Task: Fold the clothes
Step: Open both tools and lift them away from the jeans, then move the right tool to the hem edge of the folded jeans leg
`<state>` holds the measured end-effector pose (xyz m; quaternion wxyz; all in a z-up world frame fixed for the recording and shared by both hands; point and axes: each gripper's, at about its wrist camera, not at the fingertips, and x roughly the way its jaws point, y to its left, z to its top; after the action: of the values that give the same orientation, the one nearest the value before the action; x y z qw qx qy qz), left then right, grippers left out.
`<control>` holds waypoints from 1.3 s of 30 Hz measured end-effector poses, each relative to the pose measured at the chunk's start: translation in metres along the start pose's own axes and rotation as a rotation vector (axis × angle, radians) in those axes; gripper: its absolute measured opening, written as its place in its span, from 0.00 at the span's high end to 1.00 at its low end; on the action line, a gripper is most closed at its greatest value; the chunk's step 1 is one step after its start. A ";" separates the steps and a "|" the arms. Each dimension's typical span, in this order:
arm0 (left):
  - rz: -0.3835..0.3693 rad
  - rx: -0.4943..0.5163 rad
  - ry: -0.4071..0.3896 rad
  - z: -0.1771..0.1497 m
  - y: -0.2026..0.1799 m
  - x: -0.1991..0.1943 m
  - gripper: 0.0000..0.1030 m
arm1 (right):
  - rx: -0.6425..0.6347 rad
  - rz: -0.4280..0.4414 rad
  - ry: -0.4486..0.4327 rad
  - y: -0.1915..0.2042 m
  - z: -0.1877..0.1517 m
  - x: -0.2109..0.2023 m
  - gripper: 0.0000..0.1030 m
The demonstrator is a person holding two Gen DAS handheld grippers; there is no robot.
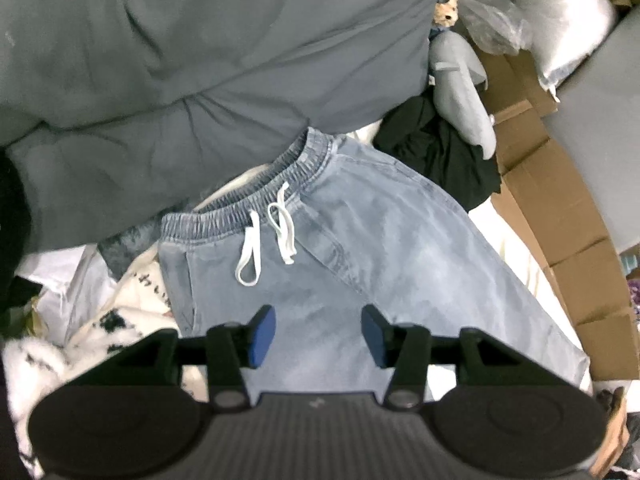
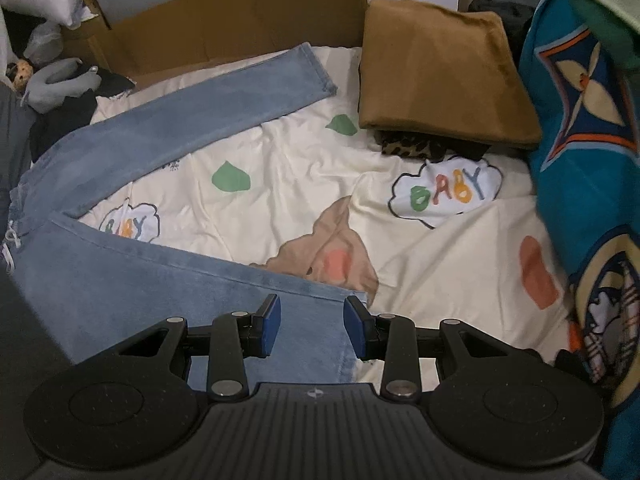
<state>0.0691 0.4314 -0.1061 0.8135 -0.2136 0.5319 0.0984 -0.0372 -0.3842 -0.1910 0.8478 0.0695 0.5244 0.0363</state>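
Observation:
Light blue denim trousers (image 1: pixel 360 240) with an elastic waistband and a white drawstring (image 1: pixel 266 236) lie flat on the bed. My left gripper (image 1: pixel 318 334) is open and empty, hovering over the upper part just below the waistband. In the right wrist view the trousers (image 2: pixel 140 280) spread in a V, one leg (image 2: pixel 224 96) reaching to the far side. My right gripper (image 2: pixel 312 326) is open and empty over the hem end of the near leg.
A cream "BABY" print bedsheet (image 2: pixel 360 200) covers the bed. A folded brown garment (image 2: pixel 440 80) lies at the far right, a teal patterned blanket (image 2: pixel 592 160) at the right edge. Cardboard (image 2: pixel 240 12) stands behind. A grey quilt (image 1: pixel 180 60) and black clothes (image 1: pixel 440 152) lie beyond the waistband.

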 end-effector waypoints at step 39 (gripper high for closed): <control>0.055 0.224 0.140 -0.031 -0.013 0.099 0.43 | -0.062 -0.105 0.122 -0.005 -0.022 0.008 0.59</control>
<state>0.0901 0.3990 -0.2032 0.7901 -0.1133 0.6007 0.0455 -0.0529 -0.3859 -0.2087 0.8169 0.0135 0.5764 0.0124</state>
